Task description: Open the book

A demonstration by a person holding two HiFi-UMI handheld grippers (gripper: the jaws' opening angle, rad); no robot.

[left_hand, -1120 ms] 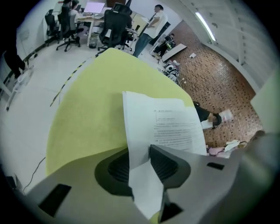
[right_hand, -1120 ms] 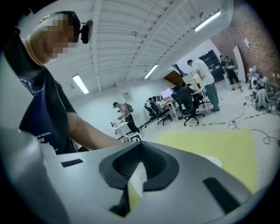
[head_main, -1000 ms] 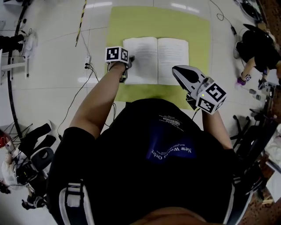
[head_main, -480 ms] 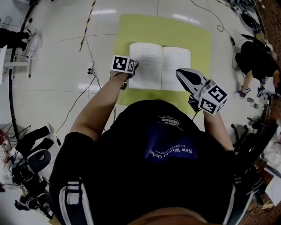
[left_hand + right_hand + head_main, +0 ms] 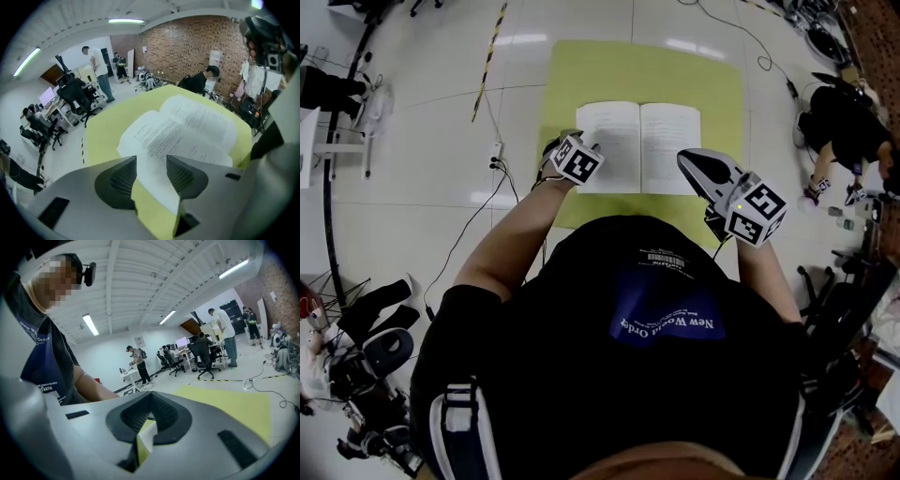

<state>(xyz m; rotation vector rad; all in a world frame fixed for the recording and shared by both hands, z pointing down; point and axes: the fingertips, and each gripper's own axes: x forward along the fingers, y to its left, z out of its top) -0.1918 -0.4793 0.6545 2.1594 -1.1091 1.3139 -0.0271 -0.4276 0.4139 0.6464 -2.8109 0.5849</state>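
Note:
A white book (image 5: 639, 145) lies open, both pages flat, on a yellow-green mat (image 5: 642, 70) on the floor. My left gripper (image 5: 151, 161) hovers above the book's (image 5: 187, 126) near left corner. Its jaws have just been opening and stand apart; the page corner shows through the gap below them, and the pads do not press on it. In the head view its marker cube (image 5: 578, 161) sits tilted at the left page's edge. My right gripper (image 5: 686, 159) hangs over the book's near right corner, tips together, holding nothing. Its own view shows the closed tips (image 5: 150, 397) above the mat (image 5: 225, 401).
Cables and a power strip (image 5: 497, 150) lie on the tiles left of the mat. A striped tape line (image 5: 487, 56) runs beyond them. A person crouches at the far right (image 5: 844, 122). Black gear (image 5: 366, 347) sits at lower left. Office chairs (image 5: 75, 96) stand further off.
The left gripper has lifted off the left page's edge and rolled, so its marker cube now sits tilted. The right gripper has barely moved.

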